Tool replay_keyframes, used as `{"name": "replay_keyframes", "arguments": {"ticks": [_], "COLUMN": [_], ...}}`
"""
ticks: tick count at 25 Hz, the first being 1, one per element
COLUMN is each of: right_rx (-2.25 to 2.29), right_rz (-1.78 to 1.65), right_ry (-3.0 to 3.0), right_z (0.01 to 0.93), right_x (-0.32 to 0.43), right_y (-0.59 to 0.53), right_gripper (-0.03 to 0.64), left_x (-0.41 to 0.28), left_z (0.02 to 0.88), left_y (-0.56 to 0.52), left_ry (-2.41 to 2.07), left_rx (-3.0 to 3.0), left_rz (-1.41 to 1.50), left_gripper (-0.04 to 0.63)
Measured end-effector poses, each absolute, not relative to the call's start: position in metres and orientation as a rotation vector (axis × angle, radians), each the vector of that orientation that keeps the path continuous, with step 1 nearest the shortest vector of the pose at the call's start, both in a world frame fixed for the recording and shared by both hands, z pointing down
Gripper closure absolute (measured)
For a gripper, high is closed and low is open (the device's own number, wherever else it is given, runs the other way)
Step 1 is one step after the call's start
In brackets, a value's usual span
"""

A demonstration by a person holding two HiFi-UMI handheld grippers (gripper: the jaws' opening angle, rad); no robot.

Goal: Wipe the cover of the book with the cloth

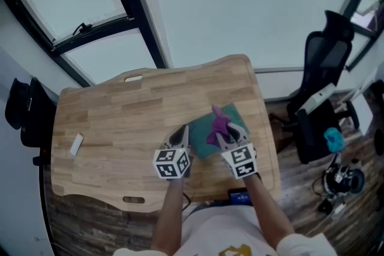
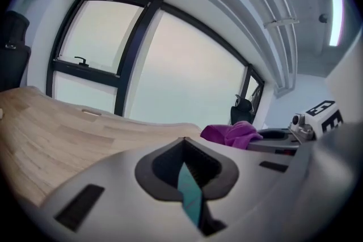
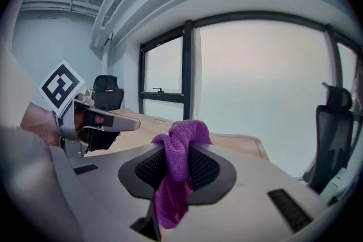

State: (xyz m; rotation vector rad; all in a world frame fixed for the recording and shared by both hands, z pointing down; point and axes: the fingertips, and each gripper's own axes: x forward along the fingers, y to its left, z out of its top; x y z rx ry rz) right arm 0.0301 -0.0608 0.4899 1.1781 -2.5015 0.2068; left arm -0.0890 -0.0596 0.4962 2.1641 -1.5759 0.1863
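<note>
A teal book [image 1: 203, 144] lies on the wooden table [image 1: 120, 123], near its front right corner. My right gripper [image 1: 223, 136] hangs over the book, shut on a purple cloth [image 1: 218, 124]. In the right gripper view the cloth [image 3: 176, 178] bulges above the jaws [image 3: 177, 144] and hangs down between them. My left gripper [image 1: 180, 133] hovers off the table at the book's left edge, its jaws shut [image 2: 181, 141]. A thin teal sliver [image 2: 190, 192] shows in the slit between them; I cannot tell whether it is pinched or just seen through the gap.
A small white object [image 1: 76, 144] lies near the table's left edge. A black office chair [image 1: 327, 57] stands right of the table, and another dark chair [image 1: 21, 111] on the left. Large windows run behind the table. The person stands at the front edge.
</note>
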Motion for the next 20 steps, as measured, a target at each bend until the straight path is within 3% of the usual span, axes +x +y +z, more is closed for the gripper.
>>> {"name": "replay_keyframes", "arguments": {"ticks": [20], "right_rx": [1.206], "right_rz": [0.143], "right_ry": [-2.558], "right_z": [0.436], "right_x": [0.061], "right_y": [-0.033], "right_gripper": [0.54], "left_x": [-0.082], "left_z": [0.425], "left_y": [-0.034], "left_ry": [-1.795], "left_rx": [2.24], "left_rz": [0.15], "left_gripper": [0.594]}}
